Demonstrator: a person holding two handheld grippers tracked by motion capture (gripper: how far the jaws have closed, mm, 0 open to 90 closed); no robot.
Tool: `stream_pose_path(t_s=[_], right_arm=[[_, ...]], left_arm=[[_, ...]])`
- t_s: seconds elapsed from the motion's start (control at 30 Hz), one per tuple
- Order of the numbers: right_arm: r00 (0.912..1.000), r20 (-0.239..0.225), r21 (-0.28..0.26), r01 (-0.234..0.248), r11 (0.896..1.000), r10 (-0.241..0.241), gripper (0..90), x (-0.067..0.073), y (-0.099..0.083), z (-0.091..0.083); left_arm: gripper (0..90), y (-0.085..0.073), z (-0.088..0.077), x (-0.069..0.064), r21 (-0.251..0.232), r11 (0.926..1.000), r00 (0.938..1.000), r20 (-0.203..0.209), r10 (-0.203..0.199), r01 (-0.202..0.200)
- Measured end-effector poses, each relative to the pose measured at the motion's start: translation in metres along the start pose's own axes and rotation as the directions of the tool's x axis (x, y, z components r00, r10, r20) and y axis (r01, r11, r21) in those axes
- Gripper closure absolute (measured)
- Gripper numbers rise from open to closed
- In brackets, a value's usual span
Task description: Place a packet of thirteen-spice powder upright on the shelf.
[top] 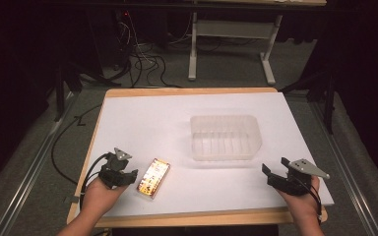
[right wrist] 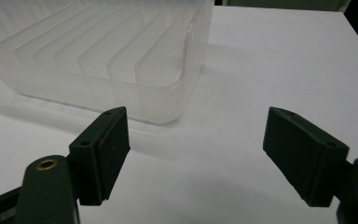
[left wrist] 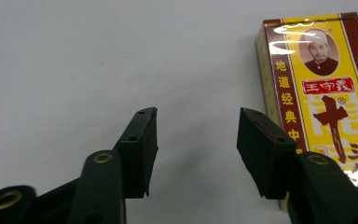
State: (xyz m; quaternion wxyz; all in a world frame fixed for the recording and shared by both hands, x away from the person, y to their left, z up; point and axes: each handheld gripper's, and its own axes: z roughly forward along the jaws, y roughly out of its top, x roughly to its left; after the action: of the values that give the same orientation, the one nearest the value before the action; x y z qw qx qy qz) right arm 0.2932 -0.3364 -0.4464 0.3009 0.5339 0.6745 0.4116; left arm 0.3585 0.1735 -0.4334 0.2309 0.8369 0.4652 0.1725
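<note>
A: White sheet (top: 142, 123) covers one table. Items on it?

B: One clear plastic tub (top: 225, 137) near centre; one yellow-and-red box (top: 153, 177) lying flat near the front edge.

A: Grippers?

B: Two. Left gripper (top: 126, 176), jaws apart, holds nothing, just beside the box. Right gripper (top: 272, 173), jaws wide apart, holds nothing, near the tub.

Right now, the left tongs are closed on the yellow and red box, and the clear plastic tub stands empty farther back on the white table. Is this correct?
Not quite. The left tongs are open and hold nothing: in the left gripper view the yellow and red box lies flat beside them, outside the jaws. The rest holds: the clear plastic tub stands empty farther back on the white table.
</note>
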Motion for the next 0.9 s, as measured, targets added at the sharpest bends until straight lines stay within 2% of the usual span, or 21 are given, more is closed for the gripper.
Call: stream_pose_path(t_s=[0.07,0.1,0.17,0.33,0.4,0.43,0.6,0.63,0.67,0.77,0.87,0.9], right_arm=[[0.9999,0.002,0.005,-0.011,1.0,0.011,23.0,0.0,0.0,0.0],[0.9999,0.003,0.005,-0.013,1.0,0.013,23.1,0.0,0.0,-0.001],[0.9999,0.006,0.003,-0.013,1.0,0.013,23.1,-0.001,0.0,-0.002],[0.9999,0.008,0.002,-0.015,1.0,0.015,24.0,0.0,0.0,-0.003],[0.9999,0.007,0.003,-0.014,1.0,0.014,24.2,0.0,-0.001,-0.003],[0.9999,0.007,0.002,-0.01,1.0,0.01,24.2,0.001,-0.001,-0.002],[1.0,0.002,-0.004,-0.009,1.0,0.009,23.8,0.0,0.0,-0.003],[0.9999,0.003,-0.006,-0.012,1.0,0.012,23.8,0.0,0.0,-0.003],[0.9999,0.004,-0.004,-0.013,1.0,0.014,23.8,-0.001,-0.001,-0.003],[0.9999,0.004,0.002,-0.011,1.0,0.011,23.8,-0.001,-0.001,-0.002],[0.9999,0.003,0.002,-0.011,1.0,0.011,23.8,0.0,-0.001,-0.002],[0.9999,0.003,0.002,-0.011,1.0,0.011,23.8,0.0,-0.001,-0.002]], left_arm=[[35.2,0.003,-0.001,-0.002,0.037,0.9992,0.9999,0.002,0.013,-0.013],[31.8,0.003,-0.002,-0.003,0.039,0.9989,0.9997,-0.008,0.025,-0.025],[30.0,0.004,-0.003,-0.004,0.042,0.9985,0.9992,-0.014,0.036,-0.036],[21.3,0.01,-0.007,-0.008,0.11,0.9929,0.9986,0.032,0.041,-0.044],[20.7,0.011,-0.009,-0.008,0.108,0.9931,0.9985,0.036,0.041,-0.044],[20.6,0.012,-0.009,-0.009,0.122,0.9917,0.998,0.052,0.036,-0.043],[17.3,0.016,-0.008,-0.013,0.165,0.9852,0.9963,0.079,0.033,-0.046],[16.2,0.018,-0.008,-0.015,0.183,0.9823,0.9937,0.11,0.023,-0.043],[15.8,0.019,-0.008,-0.016,0.184,0.9823,0.9923,0.123,0.012,-0.034],[15.4,0.022,-0.01,-0.019,0.179,0.9831,0.99,0.141,0.013,-0.039],[15.2,0.026,-0.012,-0.026,0.193,0.9797,0.9841,0.177,0.019,-0.053],[14.5,0.026,-0.012,-0.026,0.193,0.9797,0.9841,0.177,0.019,-0.053]])
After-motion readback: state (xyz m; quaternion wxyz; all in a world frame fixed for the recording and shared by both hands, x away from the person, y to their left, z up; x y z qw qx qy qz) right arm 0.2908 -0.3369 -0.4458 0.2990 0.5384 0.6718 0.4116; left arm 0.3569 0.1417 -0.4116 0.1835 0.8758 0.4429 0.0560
